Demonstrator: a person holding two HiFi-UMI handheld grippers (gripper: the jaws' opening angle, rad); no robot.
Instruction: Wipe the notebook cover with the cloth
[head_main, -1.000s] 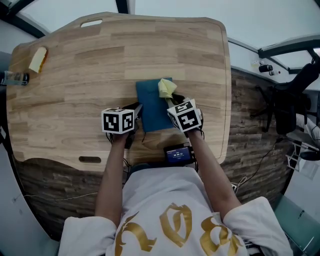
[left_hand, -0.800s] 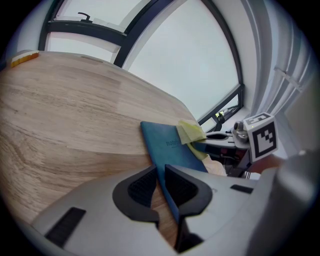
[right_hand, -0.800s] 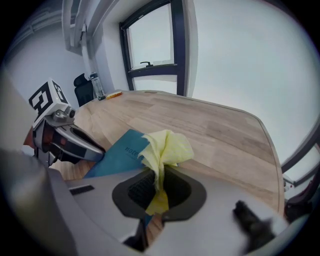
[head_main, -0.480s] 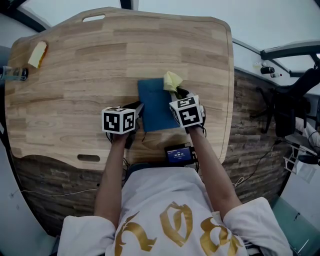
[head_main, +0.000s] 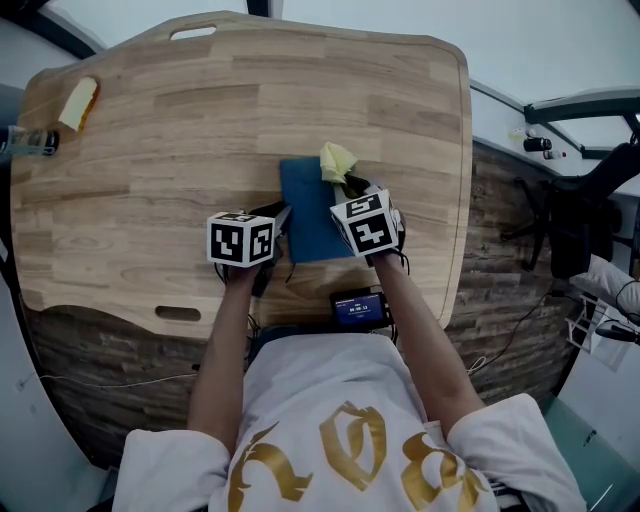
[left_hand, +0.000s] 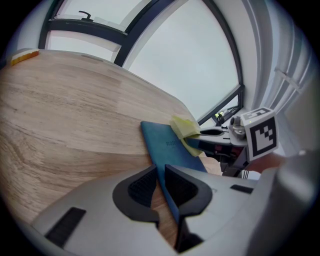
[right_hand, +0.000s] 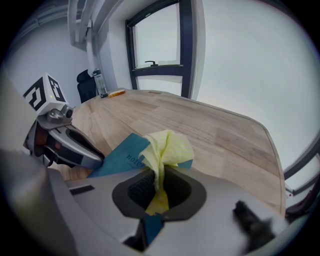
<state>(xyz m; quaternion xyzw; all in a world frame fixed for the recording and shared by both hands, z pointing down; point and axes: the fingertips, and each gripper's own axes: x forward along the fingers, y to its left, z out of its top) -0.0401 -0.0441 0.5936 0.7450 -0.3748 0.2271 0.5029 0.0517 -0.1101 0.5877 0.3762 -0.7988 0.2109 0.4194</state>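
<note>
Surface: a pale wooden surface (head_main: 150, 190) with rounded corners and a cut-out slot at its far and near edges.
Notebook: a flat blue rectangular notebook (head_main: 308, 222) lies cover up on the surface, right of the middle and close to the near edge. Its long sides run near to far.
Left tool: the grey two-jaw left tool (left_hand: 160, 171), topped by a black-and-white marker cube, points down and to the right. Its jaws are clamped on the notebook's left long edge, toward the near corner, and the thin edge stands between the ribbed pads.
Right tool: the matching right tool (right_hand: 160, 176) points down at the notebook's right side. Its jaws are pinched together on a crumpled pale yellow cloth (right_hand: 167, 146), which bunches up past the tips.
Cloth: it sits over the notebook's far right corner, with some of it reaching past the far edge. I cannot tell whether it presses on the cover.
Notebook and tools: the notebook lies between the two tools, the left tool on its left edge and the right tool above its right edge. The tips are near each other but apart.
Elsewhere: a small yellow block (head_main: 78, 103) lies at the far left corner of the surface, with a clear bottle (head_main: 28, 143) just beside it at the left rim. A small dark device with a lit blue screen (head_main: 357, 308) sits at the near edge by the right forearm.
</note>
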